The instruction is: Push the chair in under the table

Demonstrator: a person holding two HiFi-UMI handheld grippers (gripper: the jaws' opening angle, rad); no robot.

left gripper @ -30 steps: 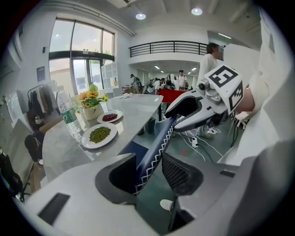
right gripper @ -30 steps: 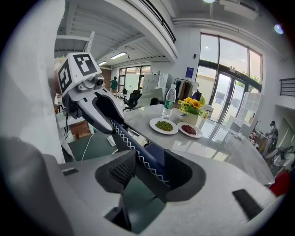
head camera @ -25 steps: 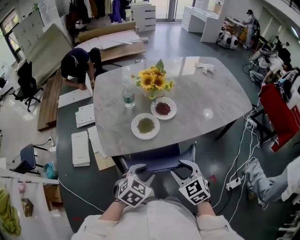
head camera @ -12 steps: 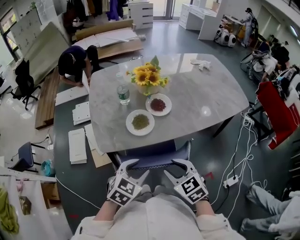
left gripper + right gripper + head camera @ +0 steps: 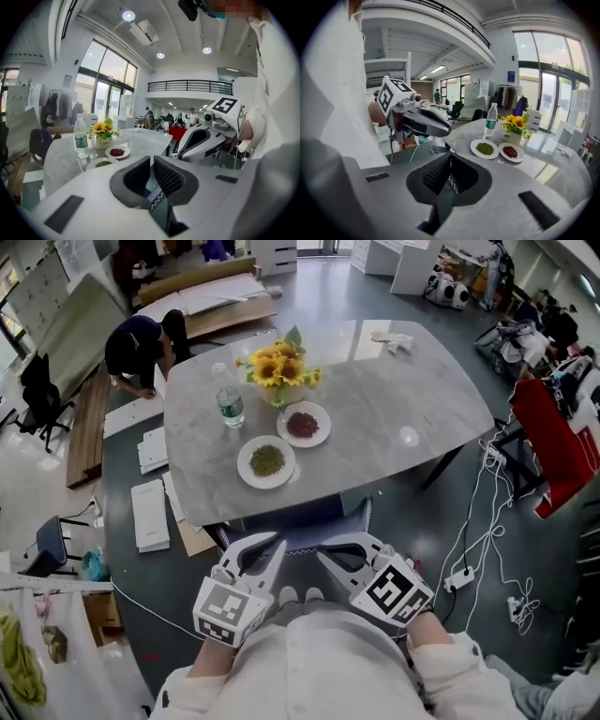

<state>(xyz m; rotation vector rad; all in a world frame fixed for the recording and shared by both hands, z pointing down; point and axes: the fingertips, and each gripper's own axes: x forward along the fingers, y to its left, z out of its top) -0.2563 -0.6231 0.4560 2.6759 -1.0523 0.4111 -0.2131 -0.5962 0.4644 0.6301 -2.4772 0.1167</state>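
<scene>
The blue chair (image 5: 305, 524) stands at the near edge of the table (image 5: 422, 418), seat mostly under it. The left gripper (image 5: 273, 547) and right gripper (image 5: 327, 554) have just closed on nothing. The chair looks stiff and rather heavy, so I would push at the top of its backrest.

Honestly nothing legible anywhere here. The clear plastic water bottle (image 5: 228, 397) on the grey marble-look table (image 5: 422, 399) has a green label (image 5: 231, 411), but the print is way too small to read. Same for the small blue sign (image 5: 510, 76) on the white wall (image 5: 502, 51) by the windows (image 5: 546, 70), just a blur.
</scene>
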